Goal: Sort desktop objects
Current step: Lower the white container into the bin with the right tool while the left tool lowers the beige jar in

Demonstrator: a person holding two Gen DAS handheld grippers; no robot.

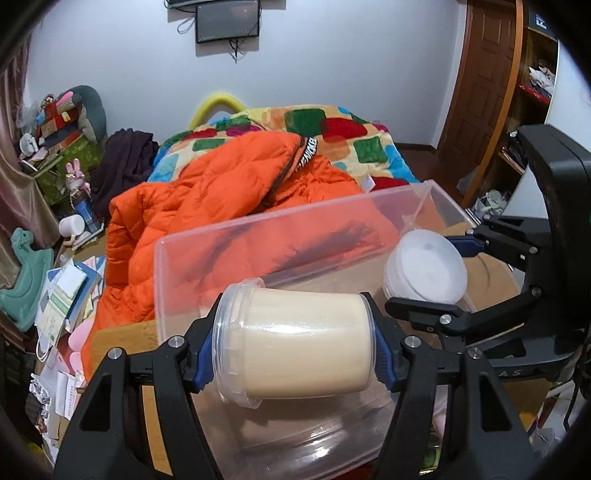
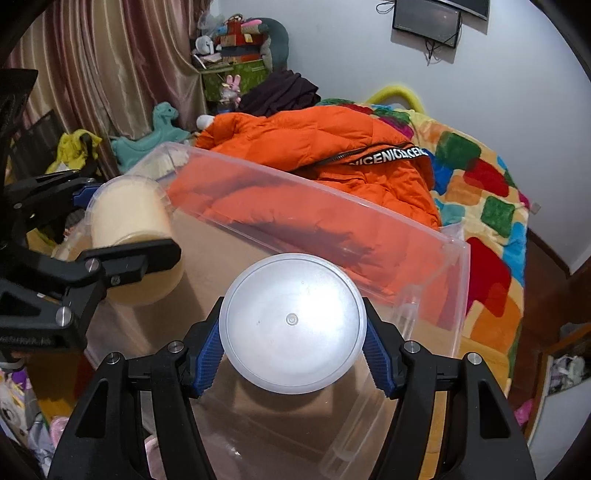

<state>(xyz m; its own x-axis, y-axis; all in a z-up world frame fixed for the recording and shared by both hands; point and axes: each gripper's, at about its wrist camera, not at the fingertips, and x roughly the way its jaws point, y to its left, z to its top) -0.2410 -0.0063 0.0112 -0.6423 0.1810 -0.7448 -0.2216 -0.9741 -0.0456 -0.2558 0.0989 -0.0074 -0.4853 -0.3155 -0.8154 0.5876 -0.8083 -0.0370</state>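
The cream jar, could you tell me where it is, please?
The cream jar lies sideways in the left tool, over the clear bin, left of the white tub.

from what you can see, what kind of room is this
Most likely a lived-in bedroom: a bed under a bright patchwork blanket, an orange jacket thrown across it, and a wall-mounted screen above.

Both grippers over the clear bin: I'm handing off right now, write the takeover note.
Left gripper: shut on the cream jar, held sideways above the clear bin.
Right gripper: shut on the white tub, lid facing the camera, also above the bin.
Done: both containers picked up and brought over the bin.
Left: lower each inside, open the jaws, withdraw. The bin looks empty so far.
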